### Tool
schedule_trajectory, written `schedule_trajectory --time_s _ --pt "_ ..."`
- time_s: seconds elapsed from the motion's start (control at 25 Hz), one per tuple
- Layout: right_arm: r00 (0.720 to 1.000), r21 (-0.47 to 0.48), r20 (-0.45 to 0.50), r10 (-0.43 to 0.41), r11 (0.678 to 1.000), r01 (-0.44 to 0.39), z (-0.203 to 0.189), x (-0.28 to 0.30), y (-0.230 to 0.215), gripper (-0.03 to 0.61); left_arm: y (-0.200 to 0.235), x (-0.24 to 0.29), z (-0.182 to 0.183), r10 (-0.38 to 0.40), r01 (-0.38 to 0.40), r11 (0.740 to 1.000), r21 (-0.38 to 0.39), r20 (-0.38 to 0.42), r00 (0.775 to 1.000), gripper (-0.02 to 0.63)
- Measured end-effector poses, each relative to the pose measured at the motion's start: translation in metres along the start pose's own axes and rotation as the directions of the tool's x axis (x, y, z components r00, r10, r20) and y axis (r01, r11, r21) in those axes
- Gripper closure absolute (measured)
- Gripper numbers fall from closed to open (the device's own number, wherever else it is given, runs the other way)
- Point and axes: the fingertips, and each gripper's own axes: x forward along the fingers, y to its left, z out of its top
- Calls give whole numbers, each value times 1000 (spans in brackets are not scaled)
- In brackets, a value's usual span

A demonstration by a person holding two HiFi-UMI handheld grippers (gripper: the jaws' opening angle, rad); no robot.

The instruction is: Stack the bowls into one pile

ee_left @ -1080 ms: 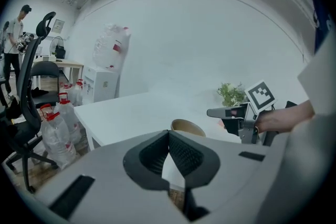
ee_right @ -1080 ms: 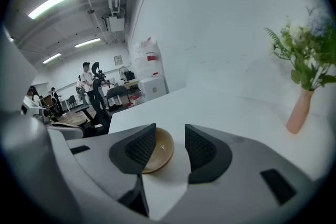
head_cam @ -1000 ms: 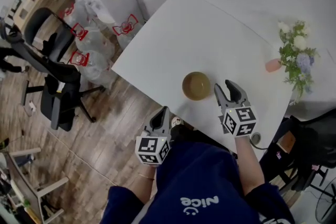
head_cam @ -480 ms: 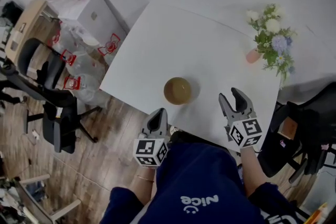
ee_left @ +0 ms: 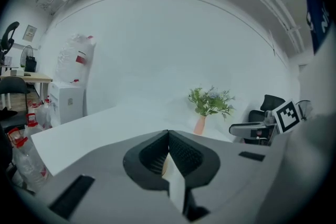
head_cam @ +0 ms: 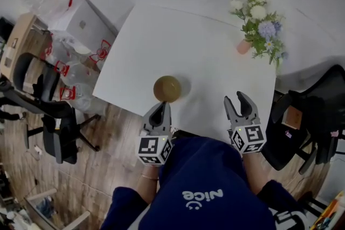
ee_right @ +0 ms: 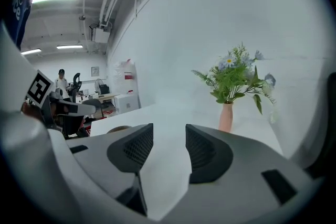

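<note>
A single olive-brown bowl pile (head_cam: 167,89) sits near the front edge of the white table (head_cam: 178,46). My left gripper (head_cam: 161,107) is shut with nothing in it, its tips (ee_left: 168,134) just short of the pile at the table's edge. My right gripper (head_cam: 236,99) is open and empty well to the right of the pile; its jaws have just been opening. Between the right gripper's jaws (ee_right: 168,131) only bare tabletop shows. A sliver of the pile (ee_right: 118,128) peeks past its left jaw.
A pink vase of flowers (head_cam: 257,27) stands at the table's far right corner. On the wooden floor to the left are a white box (head_cam: 81,21), plastic bags (head_cam: 67,70) and a black office chair (head_cam: 51,116). Another black chair (head_cam: 302,121) is close on the right.
My right gripper has drawn away from the bowls to the right. My left gripper has come up to the table edge just below the pile. The head view has swung, shifting the table left.
</note>
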Motion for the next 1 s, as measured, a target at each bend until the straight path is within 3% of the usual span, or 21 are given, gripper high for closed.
schedule_trajectory --time_s 0.24,0.48,0.56,1.0 --pt "1000 -30 12 -23 999 23 0 -6 -15 377 -16 7 -1 -13 13 1000 3 21 1000 597" --pt "997 -51 39 -59 997 61 6 -15 -23 525 -27 13 -2 -20 20 1000 11 17 1000 597" --pt "997 -47 39 -63 997 64 4 -20 -25 549 -32 14 -3 -30 30 999 16 14 999 597" --pt "996 -97 6 -85 992 86 -9 -35 -43 557 -55 23 -12 -52 52 998 21 13 999 597"
